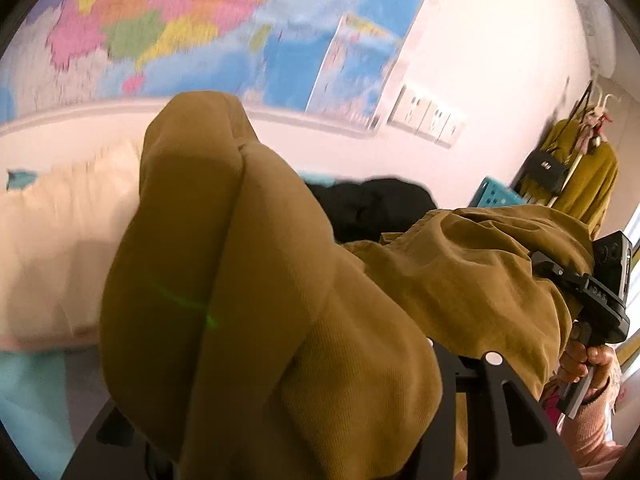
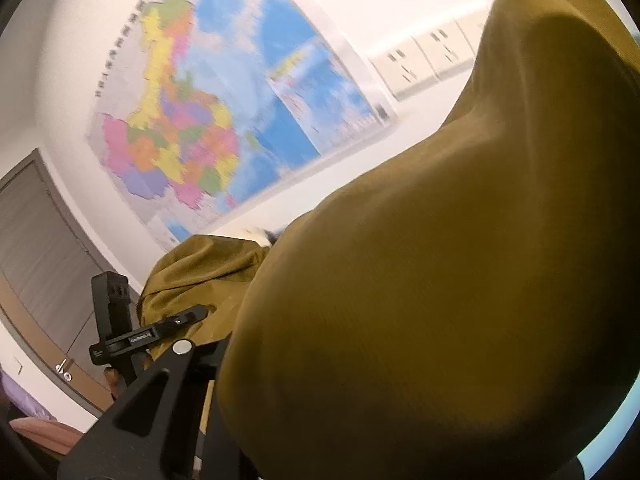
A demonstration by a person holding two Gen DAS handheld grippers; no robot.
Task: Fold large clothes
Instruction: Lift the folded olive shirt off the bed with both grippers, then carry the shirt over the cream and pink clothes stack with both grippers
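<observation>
Mustard-brown cloth, one large corduroy garment (image 1: 248, 288), filled the nearest space in both wrist views, bunched up and draped over the tools so that their tips were buried in it. It hung lifted between two grippers, one in each of the person's hands, above a bed with a cream pillow (image 1: 60, 248) toward its left side and one dark, black piece of clothing (image 1: 372, 204) lying farther back near its far edge.

Left gripper (image 2: 120, 332): in its own view only the right-hand black arm with a silver screw showed, the cloth heaped over the rest, and I could not tell from either view whether its jaws were pressed on the fabric or merely standing in it. A small label on its body was too blurred to read.

Right gripper (image 1: 580, 284) appeared at the right side, the garment's edge gathered into its front and bunched between the jaws, which looked clamped on the cloth. Raised lettering on its black body read something like "DAS", though not surely. One hand (image 1: 588, 360) in a pink sleeve gripped its handle.

On the wall behind hung one big coloured map (image 2: 208, 120); its writing was smeared by motion. To its right sat a row of three white wall sockets (image 1: 430, 116). Farther right, one yellow top (image 1: 584, 176) hung on a stand with one small black bag (image 1: 546, 168) across it. One teal perforated basket (image 1: 496, 196) stood by the bed's far right corner.
</observation>
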